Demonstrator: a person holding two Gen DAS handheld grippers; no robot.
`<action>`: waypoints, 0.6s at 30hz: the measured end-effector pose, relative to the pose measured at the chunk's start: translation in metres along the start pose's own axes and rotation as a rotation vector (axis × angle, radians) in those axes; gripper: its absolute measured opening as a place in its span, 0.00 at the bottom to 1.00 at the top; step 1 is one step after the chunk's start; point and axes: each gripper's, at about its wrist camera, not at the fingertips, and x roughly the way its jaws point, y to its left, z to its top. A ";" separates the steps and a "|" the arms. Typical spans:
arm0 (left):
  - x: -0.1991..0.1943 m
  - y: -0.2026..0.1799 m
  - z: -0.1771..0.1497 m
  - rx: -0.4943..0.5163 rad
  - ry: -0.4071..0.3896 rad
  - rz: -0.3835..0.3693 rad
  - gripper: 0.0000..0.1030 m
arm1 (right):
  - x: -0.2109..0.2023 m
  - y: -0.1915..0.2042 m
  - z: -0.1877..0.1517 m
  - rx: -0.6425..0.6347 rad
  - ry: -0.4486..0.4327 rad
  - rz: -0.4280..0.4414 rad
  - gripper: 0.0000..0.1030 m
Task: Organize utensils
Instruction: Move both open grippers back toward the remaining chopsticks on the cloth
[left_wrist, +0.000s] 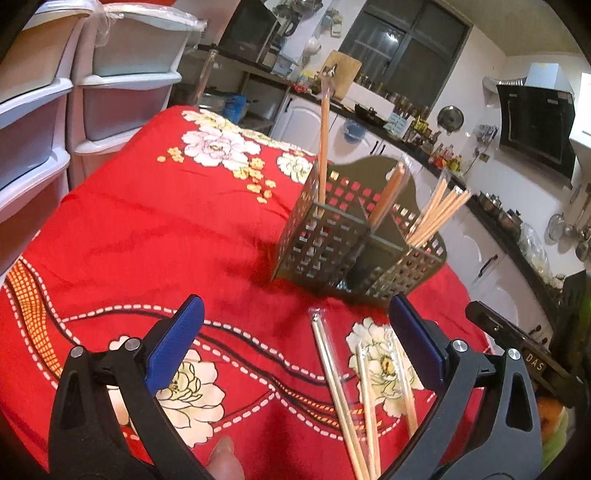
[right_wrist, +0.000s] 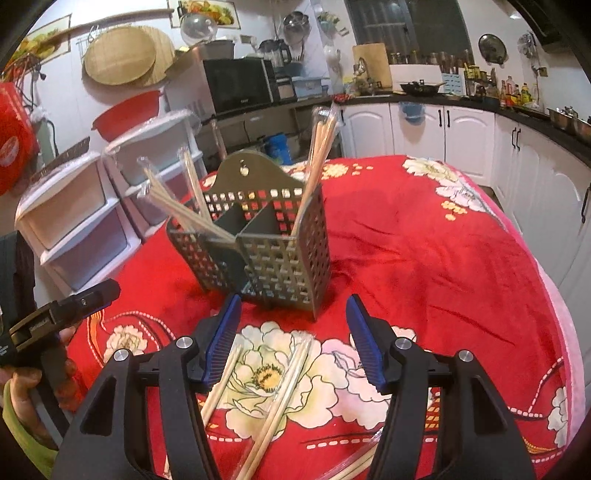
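Observation:
A grey perforated utensil holder (left_wrist: 354, 236) (right_wrist: 258, 240) stands on the red floral tablecloth (left_wrist: 147, 221) (right_wrist: 424, 258). Wrapped chopsticks stand in its compartments (left_wrist: 436, 214) (right_wrist: 177, 206), one pair upright (left_wrist: 323, 147) (right_wrist: 317, 155). More wrapped chopsticks lie loose on the cloth (left_wrist: 354, 398) (right_wrist: 280, 398). My left gripper (left_wrist: 295, 339) is open and empty, above the cloth just left of the loose chopsticks. My right gripper (right_wrist: 293, 339) is open and empty, directly over the loose chopsticks, in front of the holder. The right gripper's body shows in the left wrist view (left_wrist: 517, 339).
White plastic drawer units (left_wrist: 55, 110) (right_wrist: 92, 206) stand beside the table. Kitchen counters with white cabinets (right_wrist: 461, 122) lie beyond the table. The left gripper's body (right_wrist: 55, 317) is at the left in the right wrist view.

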 end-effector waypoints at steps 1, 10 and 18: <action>0.002 0.000 -0.001 -0.004 0.009 0.002 0.89 | 0.002 0.001 -0.002 -0.004 0.009 0.001 0.55; 0.022 -0.001 -0.014 0.009 0.077 0.010 0.89 | 0.026 -0.002 -0.015 -0.012 0.090 0.010 0.55; 0.039 -0.008 -0.023 0.023 0.131 0.008 0.56 | 0.047 0.000 -0.027 -0.045 0.166 0.025 0.55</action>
